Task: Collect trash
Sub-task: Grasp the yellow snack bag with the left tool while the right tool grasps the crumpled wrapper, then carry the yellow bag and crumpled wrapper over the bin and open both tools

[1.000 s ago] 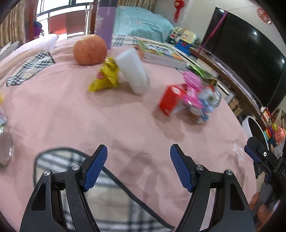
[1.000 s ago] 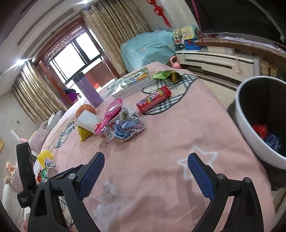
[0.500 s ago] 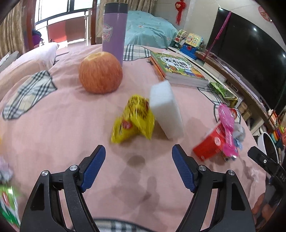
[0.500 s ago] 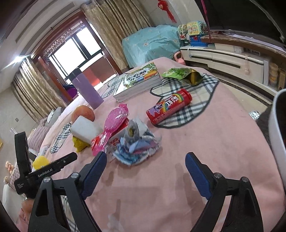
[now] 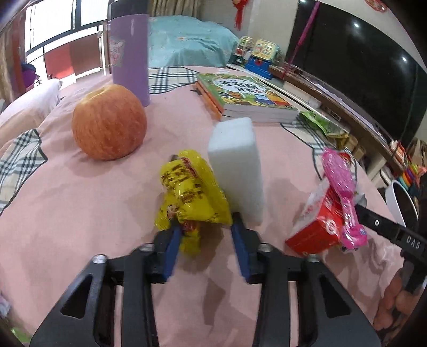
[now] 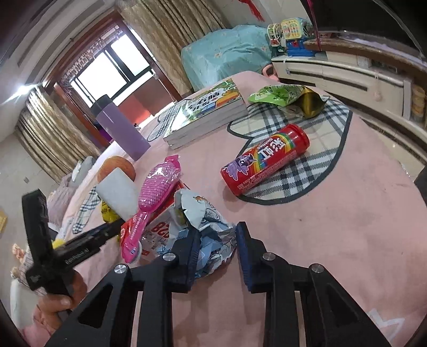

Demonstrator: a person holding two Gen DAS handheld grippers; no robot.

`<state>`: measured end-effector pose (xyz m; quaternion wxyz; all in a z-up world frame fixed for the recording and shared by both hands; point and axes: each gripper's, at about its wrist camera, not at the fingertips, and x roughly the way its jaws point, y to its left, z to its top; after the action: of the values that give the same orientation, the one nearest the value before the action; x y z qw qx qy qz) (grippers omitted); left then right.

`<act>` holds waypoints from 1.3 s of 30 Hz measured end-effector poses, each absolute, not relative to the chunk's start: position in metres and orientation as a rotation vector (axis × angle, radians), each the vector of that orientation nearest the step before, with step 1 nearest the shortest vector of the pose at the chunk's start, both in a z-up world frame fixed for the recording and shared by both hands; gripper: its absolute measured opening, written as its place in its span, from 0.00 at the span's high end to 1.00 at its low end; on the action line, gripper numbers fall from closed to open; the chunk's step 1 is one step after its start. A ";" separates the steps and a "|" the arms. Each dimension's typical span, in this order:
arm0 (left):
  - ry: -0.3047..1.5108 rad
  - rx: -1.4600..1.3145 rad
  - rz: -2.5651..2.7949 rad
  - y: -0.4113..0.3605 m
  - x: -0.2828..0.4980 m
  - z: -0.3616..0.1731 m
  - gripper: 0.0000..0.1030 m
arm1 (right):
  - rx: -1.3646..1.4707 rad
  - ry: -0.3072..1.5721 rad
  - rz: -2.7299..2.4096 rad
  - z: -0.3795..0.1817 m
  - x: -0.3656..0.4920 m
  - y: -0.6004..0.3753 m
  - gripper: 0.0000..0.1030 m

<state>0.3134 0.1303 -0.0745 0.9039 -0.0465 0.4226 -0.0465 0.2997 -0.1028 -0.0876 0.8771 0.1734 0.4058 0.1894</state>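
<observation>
Pink bedspread [image 5: 80, 213] under us: our left tongs [image 5: 204, 231] have just been closing and pinch the yellow wrapper [image 5: 192, 194] beside the white block [image 5: 237, 165]. Right view: our right tongs [image 6: 216, 237], also just closing, grip the crumpled blue-white wrapper [image 6: 202, 221] beside the pink hairbrush [image 6: 154, 192].

Daylit window [image 6: 106, 69] behind gold curtains [image 6: 162, 24] (left drawn back); dark television [image 5: 360, 72] opposite.

Pink bedspread [image 5: 80, 213] with plaid patches, bearing: apple [image 5: 109, 121], purple tumbler [image 5: 130, 57], stacked books [image 5: 246, 97], white foam block [image 5: 236, 165], yellow wrapper [image 5: 192, 197], red carton [image 5: 317, 224], red can [image 6: 265, 158], green packet [image 6: 277, 94], crumpled blue-white wrapper [image 6: 205, 224].
</observation>
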 end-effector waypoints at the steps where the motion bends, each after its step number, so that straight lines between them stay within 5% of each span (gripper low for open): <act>1: 0.877 -0.099 -0.102 0.128 0.311 -0.074 0.72 | 0.363 0.844 0.397 -0.087 0.298 -0.105 0.77; 5: 0.881 -0.095 -0.124 0.110 0.295 -0.074 0.74 | 0.355 0.833 0.408 -0.082 0.290 -0.110 0.87; 13: 0.907 -0.134 -0.144 0.057 0.258 -0.076 0.84 | 0.373 0.825 0.438 -0.080 0.270 -0.140 0.89; 39: 0.897 -0.161 -0.369 -0.059 0.187 -0.044 0.86 | 0.425 0.729 0.319 -0.054 0.190 -0.249 0.90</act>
<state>0.1871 -0.0593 -0.0435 0.8815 -0.0775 0.4307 -0.1771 0.1897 -0.2487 -0.0541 0.8999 0.2056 0.3523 0.1544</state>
